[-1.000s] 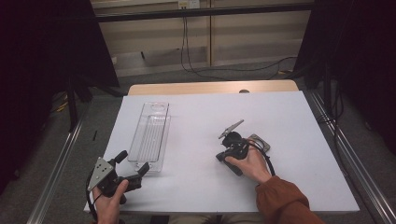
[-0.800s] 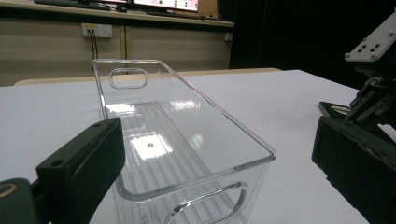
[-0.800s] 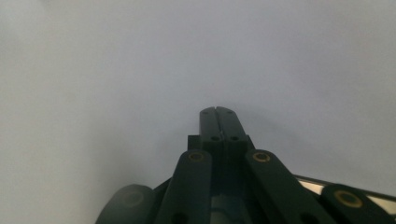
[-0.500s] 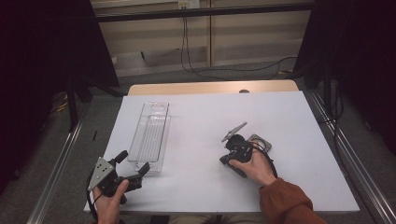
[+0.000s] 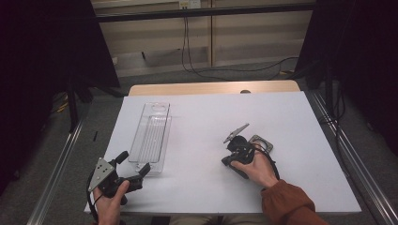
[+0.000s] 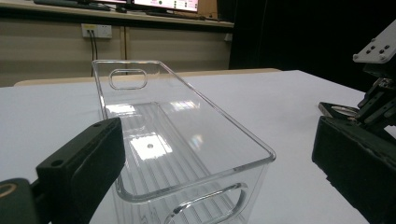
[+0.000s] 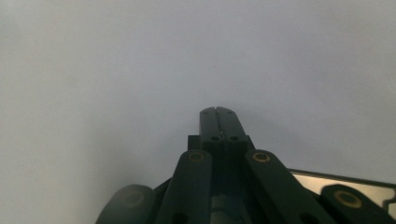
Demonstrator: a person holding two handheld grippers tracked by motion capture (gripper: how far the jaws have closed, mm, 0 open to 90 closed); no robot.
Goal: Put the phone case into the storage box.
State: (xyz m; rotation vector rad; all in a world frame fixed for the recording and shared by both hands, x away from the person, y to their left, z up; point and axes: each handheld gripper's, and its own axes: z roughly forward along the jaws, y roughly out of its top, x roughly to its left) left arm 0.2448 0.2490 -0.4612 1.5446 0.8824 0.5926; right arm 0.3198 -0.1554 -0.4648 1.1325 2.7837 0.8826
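Note:
A clear plastic bin [image 5: 152,133] lies lengthwise on the left half of the white table [image 5: 202,117]. My left gripper [image 5: 133,164] rests at the table's near left corner, its jaws wide open just short of the bin's near end. In the left gripper view the bin [image 6: 187,135] stands ahead of the left gripper [image 6: 215,140], and neither jaw touches it. A hand holds my right gripper [image 5: 236,151] right of centre, tilted down toward the table. In the right gripper view the right gripper [image 7: 217,111] is shut with nothing in it, over bare table.
A small square metal plate [image 5: 261,143] lies on the table just right of the right gripper, and its corner [image 7: 345,183] is in the right gripper view. Cables run over the floor behind the table [image 5: 225,70]. Metal rails [image 5: 345,150] flank both sides.
The right gripper has shifted slightly to the right. The left gripper and the bin have not moved.

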